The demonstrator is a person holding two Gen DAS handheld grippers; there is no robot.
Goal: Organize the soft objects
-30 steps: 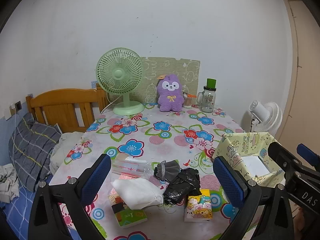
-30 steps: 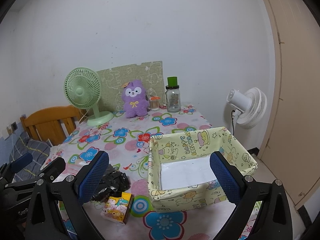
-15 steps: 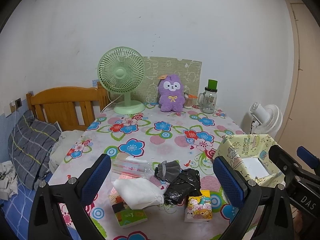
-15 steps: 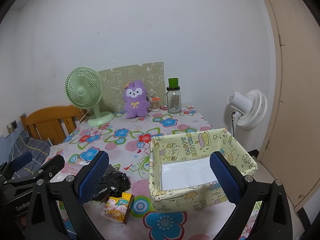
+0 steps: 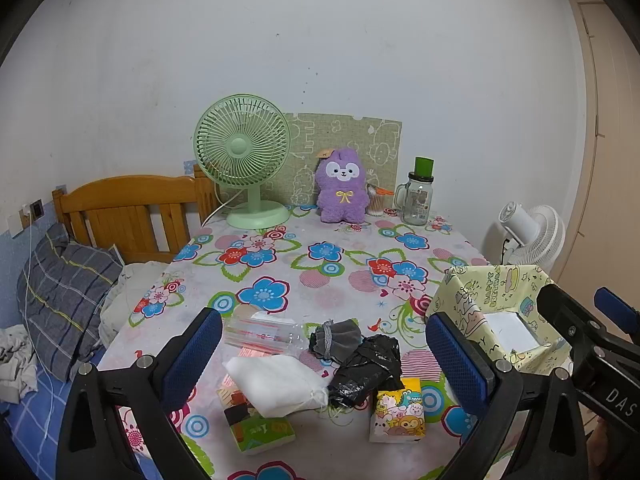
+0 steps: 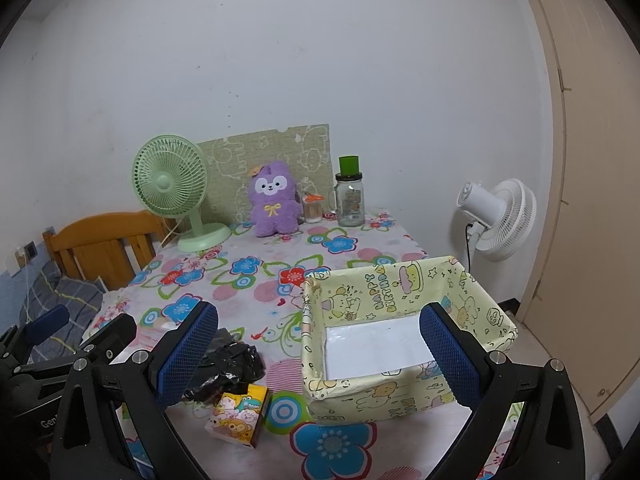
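Note:
Soft items lie in a heap near the table's front edge: a white pouch (image 5: 280,384), a crumpled black plastic bag (image 5: 366,368) (image 6: 230,364), a grey cloth (image 5: 336,338) and a clear zip bag (image 5: 260,330). Two tissue packs, one yellow (image 5: 396,410) (image 6: 238,416) and one green (image 5: 260,432), sit beside them. A yellow cartoon-print box (image 6: 404,336) (image 5: 496,304) stands open at the right with nothing inside. My left gripper (image 5: 324,354) hovers open over the heap. My right gripper (image 6: 318,354) hangs open in front of the box.
At the back of the flowered table (image 5: 320,272) stand a green desk fan (image 5: 244,160), a purple plush toy (image 5: 342,192) and a glass jar with a green lid (image 5: 418,196). A wooden bed frame (image 5: 128,208) and pillow lie left; a white floor fan (image 6: 496,220) stands right.
Both views have shifted slightly, as the two grippers pulled back and rose a little. Nothing on the table has moved.

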